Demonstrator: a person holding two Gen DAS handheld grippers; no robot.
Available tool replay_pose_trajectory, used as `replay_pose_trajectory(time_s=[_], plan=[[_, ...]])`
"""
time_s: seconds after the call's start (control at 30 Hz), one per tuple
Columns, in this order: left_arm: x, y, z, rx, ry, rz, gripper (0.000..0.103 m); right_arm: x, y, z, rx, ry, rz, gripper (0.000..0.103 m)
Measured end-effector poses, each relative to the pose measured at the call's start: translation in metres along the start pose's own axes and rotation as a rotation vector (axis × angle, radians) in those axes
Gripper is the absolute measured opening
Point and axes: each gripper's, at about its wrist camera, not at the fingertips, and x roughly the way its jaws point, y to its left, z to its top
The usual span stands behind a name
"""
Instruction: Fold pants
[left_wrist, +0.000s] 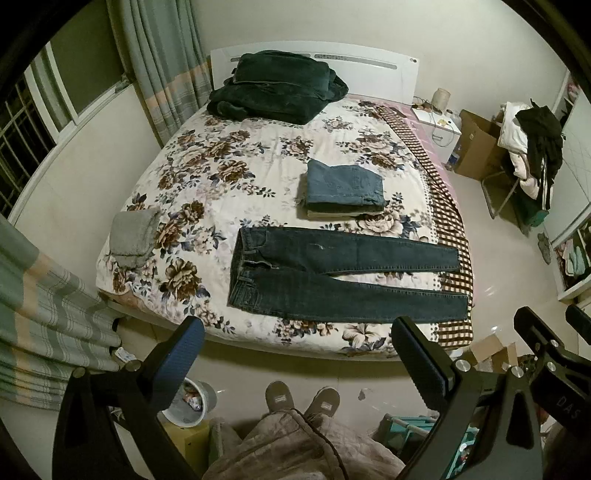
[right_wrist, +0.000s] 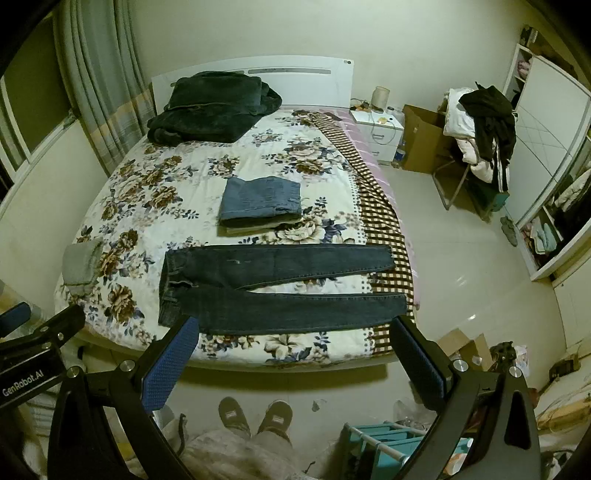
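Nearest, the left gripper (left_wrist: 297, 354) and the right gripper (right_wrist: 293, 352) both hang over the floor at the foot of the bed, jaws spread wide with nothing between them, above the person's slippers (left_wrist: 301, 400).

Past them, near the bed's front edge, the dark jeans (left_wrist: 332, 273) lie flat on the floral quilt (left_wrist: 192, 177) — waistband to the left, both legs stretched out to the right, slightly parted, their cuffs reaching onto the checked blanket (left_wrist: 448, 218) along the bed's right side. No fold has been made yet.

Denim like this is probably fairly heavy and limp: it should drape rather than hold a shape, yet it is grippy enough not to slide out of the pads. The waistband corner and the cuff of the nearer leg look the sensible holds, one per gripper, for laying one leg over the other.

Farther back sit a folded stack topped by lighter blue jeans (left_wrist: 343, 184), a grey cloth (left_wrist: 133, 236) at the left edge, and a dark green blanket (left_wrist: 277, 85) against the headboard.
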Motion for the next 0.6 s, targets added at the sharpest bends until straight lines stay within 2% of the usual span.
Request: replay_pose_trajectory(time_s=[0.6], plan=[[-0.003, 0.002, 0.001, -0.006, -0.006, -0.005, 0.103, -0.004, 0.011, 0.002, 0.003, 0.001, 0.003, 0.103]])
